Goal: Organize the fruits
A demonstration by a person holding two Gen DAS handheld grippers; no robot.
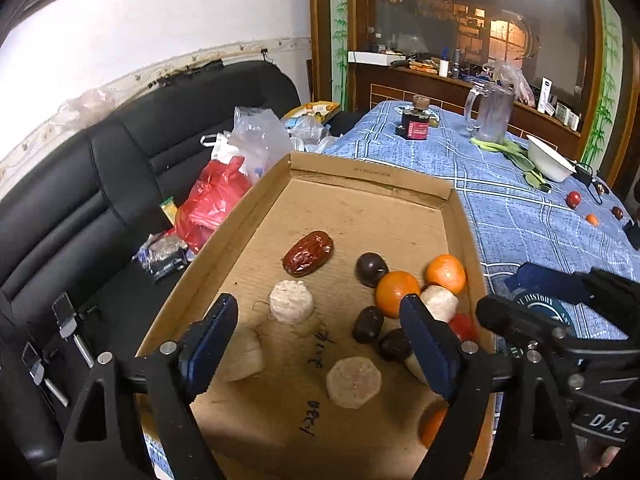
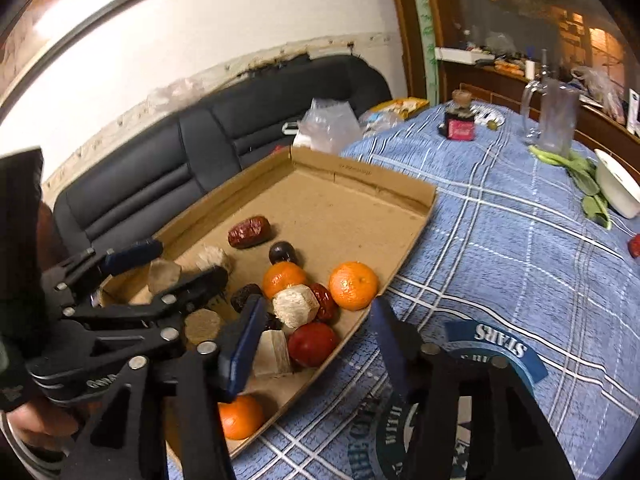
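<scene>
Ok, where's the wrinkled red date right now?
In the left wrist view the red date lies in the cardboard tray, left of centre, apart from the fruit cluster. Its nearest neighbours are a pale cut chunk and a dark round fruit.

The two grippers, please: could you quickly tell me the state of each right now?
Left gripper: open, holding nothing, above the cardboard tray.
Right gripper: open, holding nothing, straddling the tray's near edge.
</scene>
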